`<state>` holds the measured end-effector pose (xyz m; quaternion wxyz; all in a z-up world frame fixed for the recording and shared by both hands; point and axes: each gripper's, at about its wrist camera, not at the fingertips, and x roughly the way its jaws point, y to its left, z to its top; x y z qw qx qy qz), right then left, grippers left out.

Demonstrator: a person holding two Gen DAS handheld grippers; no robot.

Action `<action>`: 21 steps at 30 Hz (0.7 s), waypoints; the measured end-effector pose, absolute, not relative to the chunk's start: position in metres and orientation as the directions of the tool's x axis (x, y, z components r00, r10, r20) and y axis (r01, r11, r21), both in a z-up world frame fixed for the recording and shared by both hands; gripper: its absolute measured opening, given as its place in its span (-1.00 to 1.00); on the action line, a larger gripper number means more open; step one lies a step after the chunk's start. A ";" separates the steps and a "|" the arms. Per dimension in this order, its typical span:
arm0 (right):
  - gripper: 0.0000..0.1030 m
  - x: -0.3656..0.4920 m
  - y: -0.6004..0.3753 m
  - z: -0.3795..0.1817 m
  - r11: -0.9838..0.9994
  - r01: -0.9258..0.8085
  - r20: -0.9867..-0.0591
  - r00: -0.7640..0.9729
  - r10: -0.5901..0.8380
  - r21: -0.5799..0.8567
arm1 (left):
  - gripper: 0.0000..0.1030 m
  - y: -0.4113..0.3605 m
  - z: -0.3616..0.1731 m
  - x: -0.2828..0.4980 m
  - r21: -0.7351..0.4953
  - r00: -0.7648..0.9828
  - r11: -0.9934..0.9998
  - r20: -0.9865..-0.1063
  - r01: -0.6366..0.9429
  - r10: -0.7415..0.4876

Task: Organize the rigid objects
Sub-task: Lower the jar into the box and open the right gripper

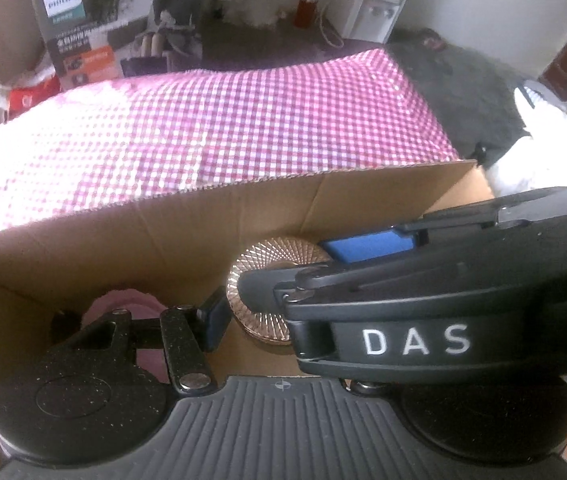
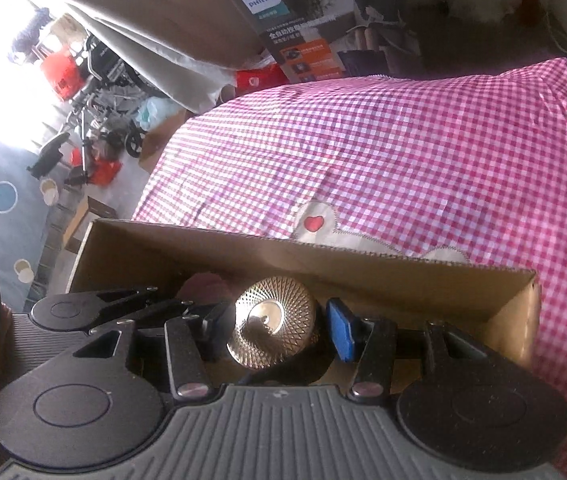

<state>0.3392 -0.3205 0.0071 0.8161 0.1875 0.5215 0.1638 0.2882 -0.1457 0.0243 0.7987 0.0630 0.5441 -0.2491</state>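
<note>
Copper-coloured and cut with fine facets, the round dish [image 2: 279, 312] is the nearest thing to both cameras. It hangs inside the cardboard box [image 2: 243, 252], close to the near wall and toward the box's right end, tipped on edge, not lying flat.

The right gripper [image 2: 279, 324] straddles it with its jaws about half apart. The dark pad lies against the dish's left rim, and the blue pad [image 2: 341, 330] stands just beside the right rim with a thin dark line between. Whether it truly pinches the dish I cannot tell.

The left gripper [image 1: 281, 312] comes in from the other side. One pad [image 1: 215, 314] meets the dish's rim. The other finger is hidden under the right gripper's body, so I cannot tell its hold either. Two tools meeting on one piece looks like steadying a slippery, awkward round shape while it goes down into the box.

A soft pink thing [image 1: 123, 308] lies deeper in the box toward the left end, partly covered.

The box sits at the near edge of a pink gingham cloth [image 1: 243, 120], which keeps it within easy reach. Past the cloth's far edge stand a printed appliance carton [image 1: 79, 28] and a red bottle [image 1: 306, 10], both well apart from the work.

I judge the dish nearly stowed. It would need setting down gently, clear of the pink thing.
</note>
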 end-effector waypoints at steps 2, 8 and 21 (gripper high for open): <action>0.05 0.340 -0.321 0.005 0.878 -0.071 -0.792 0.402 0.459 0.473 | 0.13 -0.145 0.023 0.291 -0.184 0.270 0.871 -0.904 0.456 -0.333; 0.04 0.338 -0.323 0.012 0.877 -0.072 -0.778 0.431 0.456 0.474 | 0.33 -0.145 0.038 0.284 -0.190 0.309 0.866 -0.881 0.462 -0.359; 0.05 0.199 -0.345 0.115 0.835 -0.160 -0.495 0.741 0.455 0.527 | 0.86 -0.099 0.125 0.194 -0.160 0.521 0.847 -0.726 0.507 -0.449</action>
